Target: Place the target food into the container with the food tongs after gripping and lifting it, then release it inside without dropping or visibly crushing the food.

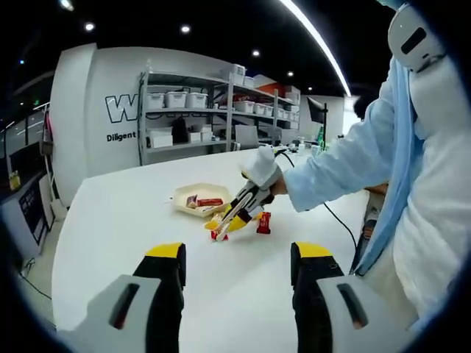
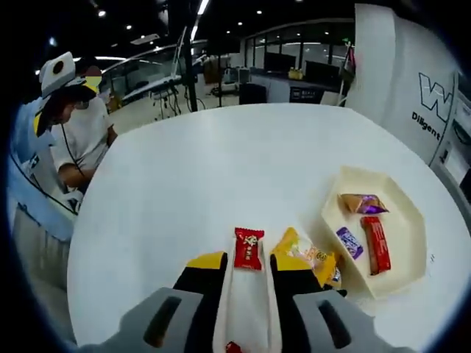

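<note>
Left gripper view: my left gripper (image 1: 239, 276) rises from the bottom edge with its black, yellow-tipped jaws spread wide and nothing between them. Beyond it on the white table (image 1: 132, 220), the right gripper (image 1: 234, 215) reaches in from the right, held by a gloved hand (image 1: 261, 170) on a pale blue sleeve (image 1: 346, 165); its tips sit low over the table beside a small red candy (image 1: 263, 223) in a shiny wrapper, and I cannot tell from here whether they grip anything. Just behind lies a cream tray (image 1: 179, 199) holding wrapped snacks (image 1: 204, 201). The room behind has a white wall with dark lettering and metal shelves (image 1: 199, 118) stacked with white bins. Right gripper view: my right gripper (image 2: 248, 276) shows yellow-tipped jaws standing apart, with the red candy (image 2: 249, 248) lying on the table (image 2: 221, 169) just past the tips and centred on the gap, not clamped. A yellow packet (image 2: 309, 257) lies against the right jaw, touching the tray's near corner. The cream hexagonal tray (image 2: 412, 213) holds an orange-and-purple packet (image 2: 362, 203), a small purple candy (image 2: 349, 242) and a long red bar (image 2: 376, 244). A seated person (image 2: 77, 125) is at the table's far left edge.
</note>
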The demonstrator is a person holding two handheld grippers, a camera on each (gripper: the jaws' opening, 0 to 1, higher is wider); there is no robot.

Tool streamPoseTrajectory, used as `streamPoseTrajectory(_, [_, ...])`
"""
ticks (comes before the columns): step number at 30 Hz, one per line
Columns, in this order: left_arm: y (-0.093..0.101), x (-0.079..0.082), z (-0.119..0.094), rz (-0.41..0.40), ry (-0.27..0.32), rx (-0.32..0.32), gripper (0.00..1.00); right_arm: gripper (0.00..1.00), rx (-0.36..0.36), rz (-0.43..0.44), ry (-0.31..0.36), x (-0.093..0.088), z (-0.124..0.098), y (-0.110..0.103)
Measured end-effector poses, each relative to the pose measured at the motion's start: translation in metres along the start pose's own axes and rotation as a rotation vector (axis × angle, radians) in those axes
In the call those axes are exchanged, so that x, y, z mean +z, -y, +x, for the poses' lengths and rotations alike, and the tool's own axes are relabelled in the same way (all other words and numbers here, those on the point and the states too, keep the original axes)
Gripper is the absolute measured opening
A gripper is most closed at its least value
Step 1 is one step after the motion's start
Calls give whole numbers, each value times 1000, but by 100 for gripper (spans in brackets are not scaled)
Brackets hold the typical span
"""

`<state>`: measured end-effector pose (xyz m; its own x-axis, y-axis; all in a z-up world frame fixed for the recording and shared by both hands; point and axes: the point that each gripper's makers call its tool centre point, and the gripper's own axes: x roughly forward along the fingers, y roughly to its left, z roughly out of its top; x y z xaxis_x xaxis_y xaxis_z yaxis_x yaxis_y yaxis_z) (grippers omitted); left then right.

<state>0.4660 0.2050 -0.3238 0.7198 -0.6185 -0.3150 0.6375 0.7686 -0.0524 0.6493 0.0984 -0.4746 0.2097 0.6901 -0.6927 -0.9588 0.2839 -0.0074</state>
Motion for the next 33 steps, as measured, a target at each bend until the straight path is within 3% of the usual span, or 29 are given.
streamPoseTrajectory(16, [2,1,4,7,-1,-13,55,12,-8,-8,25,12,-10,-9])
streamPoseTrajectory(27, [5,2,6,10,6,-23,55,13,5,-13,23,11,-20,-15])
streamPoseTrajectory(33, [5,4,8,15,9,-29,55,13,-14,-10,50,18,-30,-9])
